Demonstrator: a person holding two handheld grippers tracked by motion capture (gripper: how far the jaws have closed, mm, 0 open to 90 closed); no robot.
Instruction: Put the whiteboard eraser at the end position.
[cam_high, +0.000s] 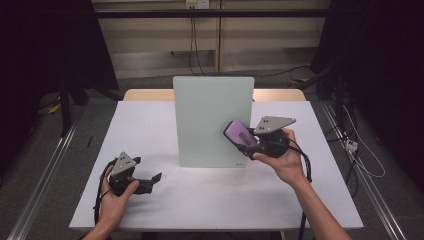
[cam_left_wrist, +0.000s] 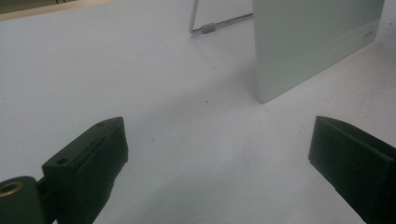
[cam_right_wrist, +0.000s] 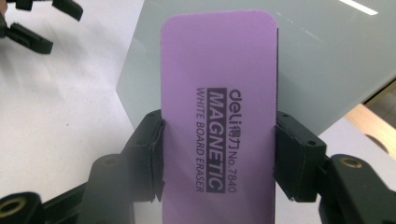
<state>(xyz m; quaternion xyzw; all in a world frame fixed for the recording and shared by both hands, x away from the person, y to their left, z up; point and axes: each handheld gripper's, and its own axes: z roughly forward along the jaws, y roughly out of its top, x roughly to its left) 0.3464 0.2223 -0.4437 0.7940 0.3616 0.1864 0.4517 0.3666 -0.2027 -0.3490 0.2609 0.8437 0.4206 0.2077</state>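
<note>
White table (cam_high: 150, 130); right gripper (cam_right_wrist: 219, 140) hides eraser's (cam_right_wrist: 217, 70) lower edges.

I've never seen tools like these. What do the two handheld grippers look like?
Each gripper, left and right, is black with two blocky jaws, a grey three-cornered plate on top dotted with small screws, and a black cable trailing back. Brass-coloured rivets sit at the jaw joints. The forearms are bare, no sleeves.

A lab recording bay: dark curtains (cam_high: 45, 45) left and right, floor rails (cam_high: 40, 180), loose cables (cam_high: 360, 155), white-covered worktop (cam_high: 150, 125).
</note>
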